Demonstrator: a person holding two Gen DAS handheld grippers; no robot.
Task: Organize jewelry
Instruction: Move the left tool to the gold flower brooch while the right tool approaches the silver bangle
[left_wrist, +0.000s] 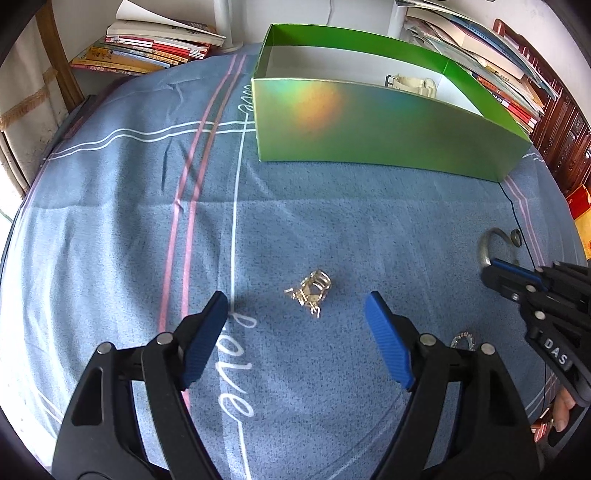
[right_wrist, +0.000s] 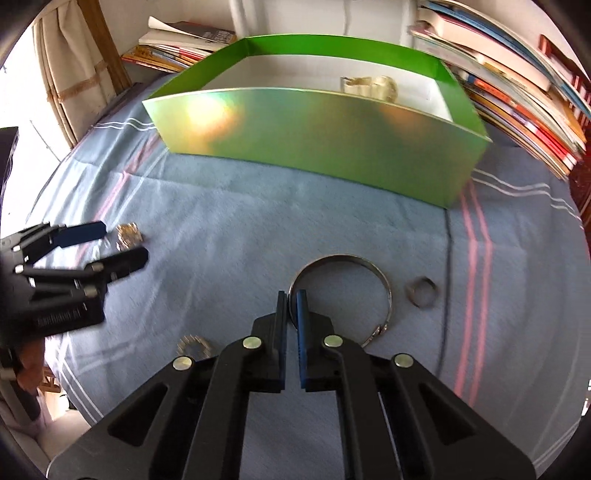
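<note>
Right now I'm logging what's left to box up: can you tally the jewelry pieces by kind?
Silver bangle: 1
Plain ring: 1
Gold claw clip: 1
Sparkly ring: 1
Cream piece in the green box: 1
Total: 5

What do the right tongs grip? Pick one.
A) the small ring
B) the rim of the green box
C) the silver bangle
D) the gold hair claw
C: in the right wrist view the right tongs are closed on the rim of the silver bangle, while the small ring lies apart beside it.
</note>
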